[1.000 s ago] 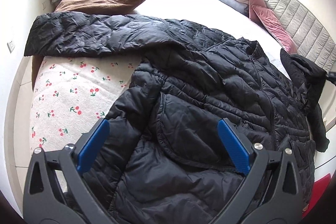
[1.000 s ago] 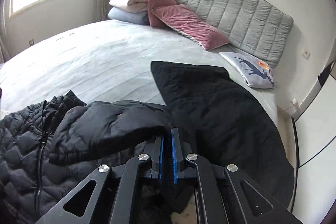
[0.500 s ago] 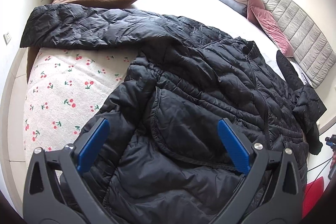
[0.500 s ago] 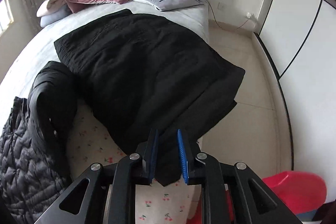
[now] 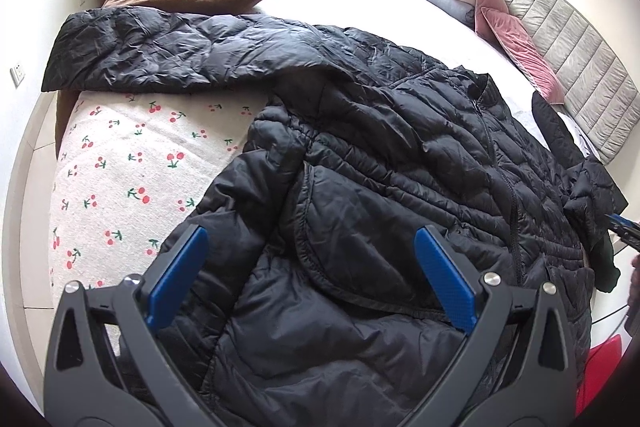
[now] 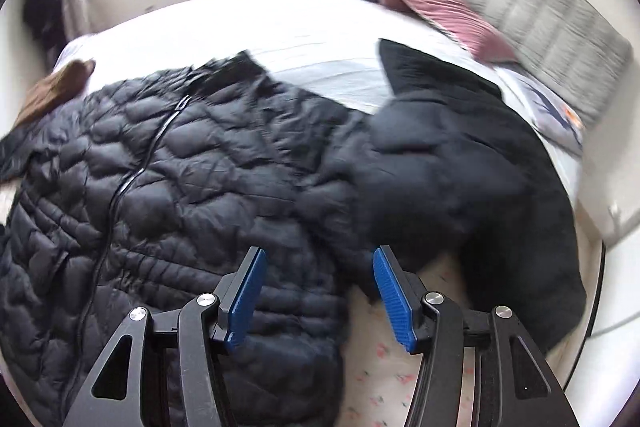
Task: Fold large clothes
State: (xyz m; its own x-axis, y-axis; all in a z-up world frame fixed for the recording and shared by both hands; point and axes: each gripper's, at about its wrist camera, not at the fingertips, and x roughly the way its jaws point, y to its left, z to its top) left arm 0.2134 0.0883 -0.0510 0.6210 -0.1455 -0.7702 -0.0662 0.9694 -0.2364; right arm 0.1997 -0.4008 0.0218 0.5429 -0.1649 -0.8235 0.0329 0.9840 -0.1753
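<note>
The black puffer jacket [image 5: 380,163] lies spread on the bed [image 5: 132,163], light, slippery and puffy, best pinched at a sleeve cuff or hem, while the left hand-held gripper [image 5: 312,279] hovers wide open and empty and the right hand-held gripper [image 6: 318,291] is opening, gripping nothing.

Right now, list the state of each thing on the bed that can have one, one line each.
black puffer jacket: spread flat on the bed, zipped, unfolded.
jacket's sleeve: stretched straight out to the side.
other sleeve: bunched beside the body.
left claw: open, over the hem, gripping nothing.
right claw: jaws opening, nothing between the pads.
black blanket: draped over the bed's edge.
</note>
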